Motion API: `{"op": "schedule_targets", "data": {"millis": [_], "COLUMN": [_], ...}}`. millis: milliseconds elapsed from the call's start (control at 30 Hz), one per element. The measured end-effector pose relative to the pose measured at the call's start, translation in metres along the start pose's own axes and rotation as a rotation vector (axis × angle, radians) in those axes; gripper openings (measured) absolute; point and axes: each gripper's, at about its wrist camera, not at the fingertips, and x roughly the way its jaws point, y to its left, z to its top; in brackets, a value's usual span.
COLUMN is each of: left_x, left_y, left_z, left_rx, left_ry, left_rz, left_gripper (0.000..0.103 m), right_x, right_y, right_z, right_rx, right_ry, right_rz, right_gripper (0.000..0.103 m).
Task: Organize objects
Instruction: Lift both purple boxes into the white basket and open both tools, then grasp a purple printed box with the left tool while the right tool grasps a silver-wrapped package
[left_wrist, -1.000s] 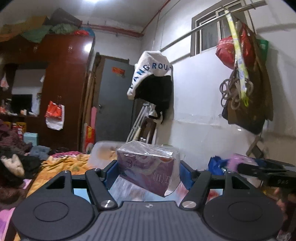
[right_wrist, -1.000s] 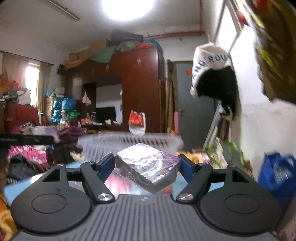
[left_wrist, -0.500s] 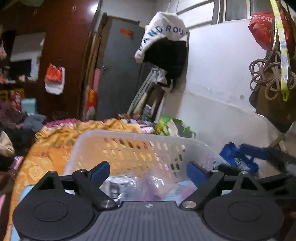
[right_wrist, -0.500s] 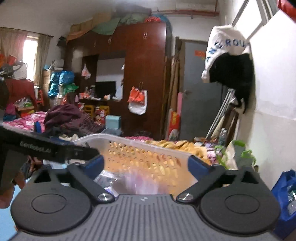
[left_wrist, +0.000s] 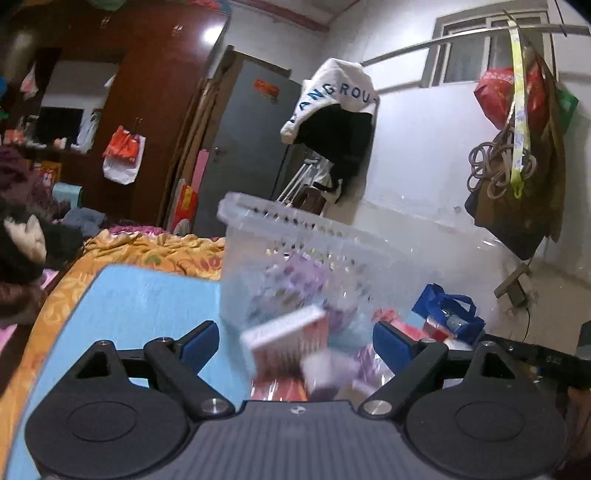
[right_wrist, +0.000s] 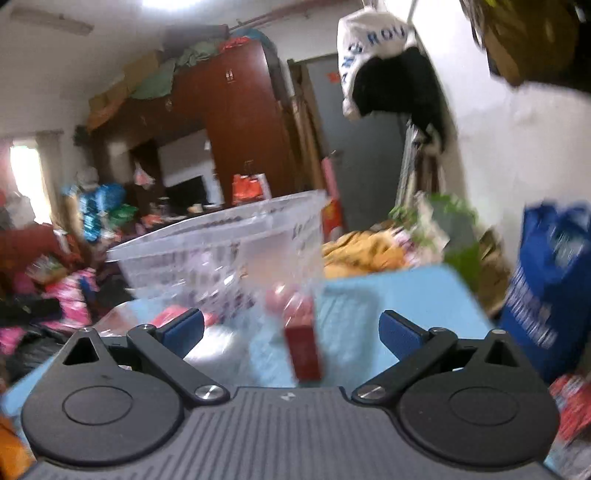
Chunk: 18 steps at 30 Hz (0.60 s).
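The basket (left_wrist: 314, 251), clear plastic with slotted walls, stands on the blue table (left_wrist: 147, 299); packets already lie inside it. In the left view it sits ahead and to the right of centre; in the right view, ahead and to the left.

Step in hand, as judged: selection of the next items to load. Loose boxes and packets lie on the table in front of the basket.

Left gripper (left_wrist: 295, 341): jaws wide apart, nothing pressed between the pads. A pink-and-white box (left_wrist: 288, 339) lies between the fingers, tilted, long axis running from lower left to upper right, its upper end toward the basket. It is blurred; contact with either pad cannot be seen.

Right gripper (right_wrist: 291, 332): jaws opening, at full spread. A red box (right_wrist: 304, 350) lies on the table between the fingers, clear of both pads. Its long axis runs away from the camera toward the basket, leaning slightly left at the far end.

Next move, as judged: advance each gripper until the pads flank the narrow sides of its box, across the long axis, then close.
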Motion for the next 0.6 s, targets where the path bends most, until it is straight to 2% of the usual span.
{"op": "schedule_targets", "data": {"millis": [100, 167, 200, 267, 333, 467, 600], "left_x": [-0.006, -0.015, -0.020, -0.022, -0.025, -0.022, -0.020], "left_y": [-0.010, -0.018, -0.023, -0.032, -0.035, -0.031, -0.024], "left_z": [-0.010, -0.014, -0.017, -0.018, -0.019, -0.018, -0.025], "left_rx": [0.053, 0.074, 0.092, 0.126, 0.139, 0.147, 0.133], "left_ry": [-0.007, -0.022, -0.024, -0.029, -0.052, -0.041, -0.028], "left_rz": [0.006, -0.028, -0.054, -0.053, -0.043, -0.032, -0.037], "left_gripper": [0.092, 0.092, 0.092, 0.092, 0.092, 0.092, 0.092], "right_x": [-0.023, -0.038, -0.044, -0.049, -0.046, -0.020, -0.003], "right_y": [0.006, 0.015, 0.020, 0.032, 0.044, 0.068, 0.081], "right_z": [-0.014, -0.021, -0.026, -0.030, -0.031, -0.030, -0.035], "right_rx": [0.018, -0.008, -0.018, -0.049, -0.066, -0.150, -0.195], "right_ry": [-0.062, -0.087, -0.093, -0.088, -0.083, -0.027, 0.017], "right_rz": [0.024, 0.063, 0.084, 0.121, 0.137, 0.151, 0.162], "right_gripper": [0.103, 0.102, 0.102, 0.100, 0.095, 0.084, 0.082]}}
